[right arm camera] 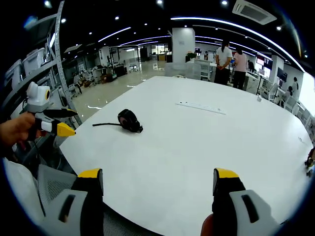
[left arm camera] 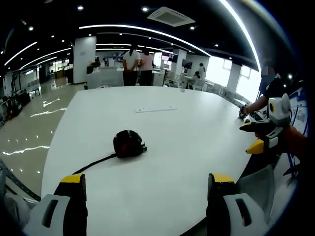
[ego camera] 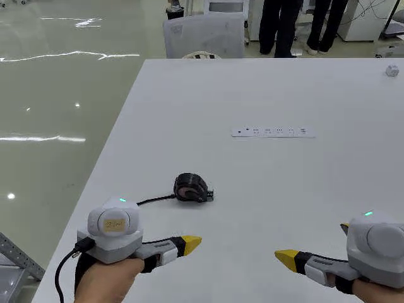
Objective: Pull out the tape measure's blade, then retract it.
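Head view puts the tape measure (ego camera: 191, 187) just below centre on the white table (ego camera: 284, 202). It's black with a reddish round face, nothing touching it. Its black wrist cord (ego camera: 154, 199) trails off toward 8 o'clock, lying flat on the tabletop.

Going outward, a white power strip (ego camera: 273, 132) lies at about 2 o'clock from the tape, well apart from it. Whatever is printed on it is too small to read. Way out at the far right corner there's a small grey object (ego camera: 392, 71), can't tell what it is. A grey chair (ego camera: 203, 35) stands at 12 o'clock past the far edge, and a couple of people (ego camera: 297, 25) stand beyond that on the shiny floor. Nothing lies between the grippers and the tape.

In its own view the left gripper (left arm camera: 147, 179) has its yellow-tipped jaws spread wide with nothing in them, tape straight ahead at 12 o'clock. There's a yellowish sticker (ego camera: 114, 224) on its body, unreadable. The right gripper (right arm camera: 158, 174) is also wide open and empty, tape at roughly 11 o'clock.

Both are held low by the near edge. The left hand (ego camera: 107, 281) points its jaws toward 3 o'clock, the right hand (ego camera: 379, 293) toward 9.
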